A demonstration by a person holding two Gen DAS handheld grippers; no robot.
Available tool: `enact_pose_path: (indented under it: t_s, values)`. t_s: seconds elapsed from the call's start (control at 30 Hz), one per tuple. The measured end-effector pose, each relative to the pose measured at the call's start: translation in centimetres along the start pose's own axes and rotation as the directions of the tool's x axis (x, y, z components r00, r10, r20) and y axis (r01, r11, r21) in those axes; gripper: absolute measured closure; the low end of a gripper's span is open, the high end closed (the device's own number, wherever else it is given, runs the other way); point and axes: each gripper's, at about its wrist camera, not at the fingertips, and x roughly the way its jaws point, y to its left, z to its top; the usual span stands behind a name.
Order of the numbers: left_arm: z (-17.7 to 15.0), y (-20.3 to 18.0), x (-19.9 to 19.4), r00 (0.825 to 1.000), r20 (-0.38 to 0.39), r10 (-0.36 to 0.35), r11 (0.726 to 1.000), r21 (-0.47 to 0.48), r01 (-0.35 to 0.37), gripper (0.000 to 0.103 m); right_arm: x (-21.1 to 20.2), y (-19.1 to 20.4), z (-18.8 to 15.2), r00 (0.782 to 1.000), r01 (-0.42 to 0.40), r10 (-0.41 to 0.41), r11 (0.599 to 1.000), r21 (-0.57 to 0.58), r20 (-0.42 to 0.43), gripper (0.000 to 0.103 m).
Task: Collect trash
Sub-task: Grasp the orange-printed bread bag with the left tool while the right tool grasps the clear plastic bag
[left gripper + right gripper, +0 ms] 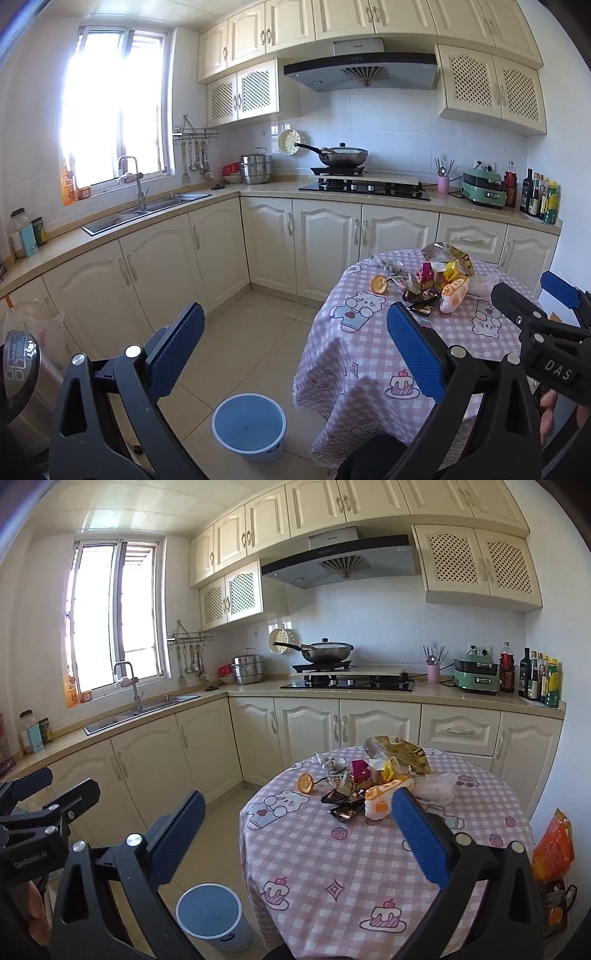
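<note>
A pile of trash (373,775) lies on a round table with a pink checked cloth (332,856): snack wrappers, an orange and white packet (384,794), dark foil wrappers (343,803), an orange slice (306,783) and a crumpled plastic bag (436,788). The pile also shows in the left wrist view (439,280). A blue bin (249,424) stands on the floor left of the table; it also shows in the right wrist view (212,915). My left gripper (295,347) is open and empty above the floor. My right gripper (297,830) is open and empty, short of the pile.
Cream kitchen cabinets and a counter run behind, with a sink (147,212), a stove with a wok (343,155) and bottles (539,195). An orange bag (554,849) stands right of the table. A rice cooker (18,365) stands at the left.
</note>
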Motion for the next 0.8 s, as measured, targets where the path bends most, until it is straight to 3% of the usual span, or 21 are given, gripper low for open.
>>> enact_pose_path:
  t_s: [0.3, 0.43, 0.63, 0.8]
  values:
    - [0.9, -3.0, 6.1, 0.994, -0.102, -0.031, 0.998, 0.059, 0.037, 0.007, 5.6, -4.9, 0.0, 0.995, 0.070, -0.064, 0.995, 0.073, -0.076, 0.004]
    - [0.6, -5.1, 9.8, 0.984, -0.172, -0.044, 0.994, 0.091, 0.060, 0.007, 8.7, -7.6, -0.7, 0.984, 0.139, -0.128, 0.986, 0.089, -0.124, 0.004]
    - [-0.5, -8.8, 15.9, 0.950, -0.293, -0.110, 0.985, 0.095, 0.144, 0.008, 12.9, -12.3, -2.2, 0.959, 0.232, -0.208, 0.967, 0.110, -0.193, 0.004]
    - [-1.3, -13.1, 20.7, 0.903, -0.374, -0.212, 0.962, 0.082, 0.260, 0.008, 15.9, -15.9, -3.4, 0.934, 0.285, -0.240, 0.947, 0.149, -0.263, 0.004]
